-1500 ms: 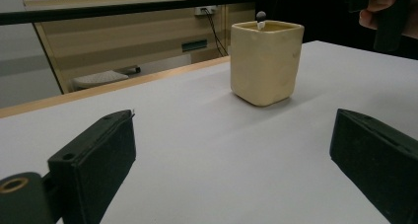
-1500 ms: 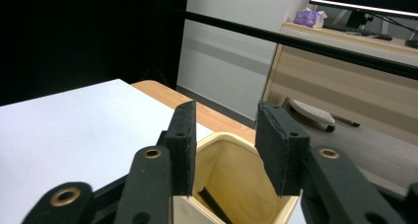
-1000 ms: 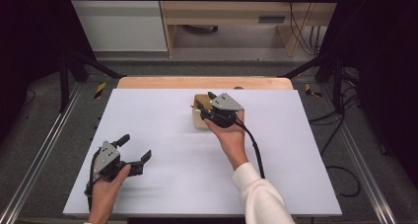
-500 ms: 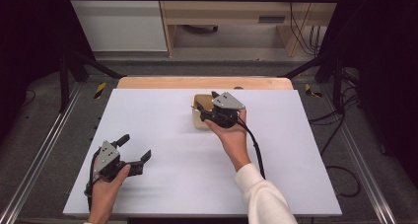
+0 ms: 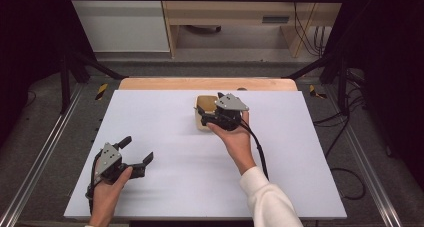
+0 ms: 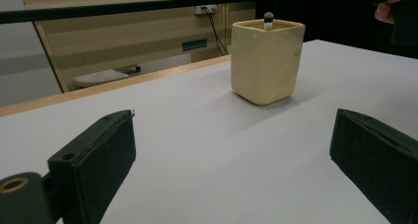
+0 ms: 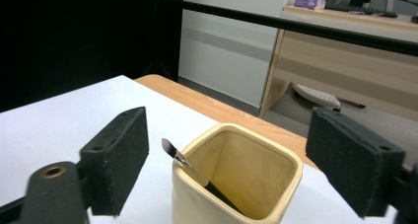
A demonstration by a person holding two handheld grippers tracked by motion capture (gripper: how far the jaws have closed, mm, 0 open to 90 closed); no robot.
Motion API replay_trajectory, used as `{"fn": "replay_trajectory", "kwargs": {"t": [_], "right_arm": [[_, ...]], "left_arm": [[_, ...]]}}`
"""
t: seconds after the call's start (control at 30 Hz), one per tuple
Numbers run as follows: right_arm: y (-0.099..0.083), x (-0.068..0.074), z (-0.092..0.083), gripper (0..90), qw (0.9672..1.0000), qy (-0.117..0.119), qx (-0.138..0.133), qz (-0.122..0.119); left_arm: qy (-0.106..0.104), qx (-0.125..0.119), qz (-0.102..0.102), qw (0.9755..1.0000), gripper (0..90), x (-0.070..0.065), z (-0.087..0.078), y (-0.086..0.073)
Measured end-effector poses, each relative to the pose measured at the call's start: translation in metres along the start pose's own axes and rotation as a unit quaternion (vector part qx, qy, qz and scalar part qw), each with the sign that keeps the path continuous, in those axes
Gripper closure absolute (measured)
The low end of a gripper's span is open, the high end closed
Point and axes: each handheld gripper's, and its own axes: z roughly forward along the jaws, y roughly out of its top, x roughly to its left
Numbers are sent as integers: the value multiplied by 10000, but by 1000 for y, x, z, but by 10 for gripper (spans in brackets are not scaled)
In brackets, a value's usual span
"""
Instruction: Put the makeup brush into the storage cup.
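Observation:
A cream square cup (image 5: 200,123) stands on the white table top (image 5: 165,137), toward its far middle. In the cup leans a slim metal tool (image 7: 178,157) with a silver tip; in the left gripper view its dark rounded end (image 6: 268,19) pokes above the rim. My right gripper (image 5: 204,116) is open, its jaws on either side of the cup's (image 7: 197,194) near rim, touching nothing that I can see. My left gripper (image 5: 138,149) rests open near the front left, empty, and faces the cup (image 6: 266,61) from a distance.
The table's far edge is a bare wooden strip (image 5: 205,83). Metal rails (image 5: 45,152) run along both sides, with black frame posts (image 5: 65,72) at the corners. Beyond the table stands a wooden desk (image 5: 235,17) with cables.

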Motion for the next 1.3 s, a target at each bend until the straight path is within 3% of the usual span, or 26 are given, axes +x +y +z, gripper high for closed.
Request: {"fn": "replay_trajectory", "kwargs": {"t": [0.53,1.3], "right_arm": [[1,0,-3,61,9997,95,84,193],[4,-5,-15,41,9990,170,221,349]], "left_arm": [[-10,4,-10,10000,27,0,0,0],[22,-9,-1,10000,24,1,-1,-1]]}}
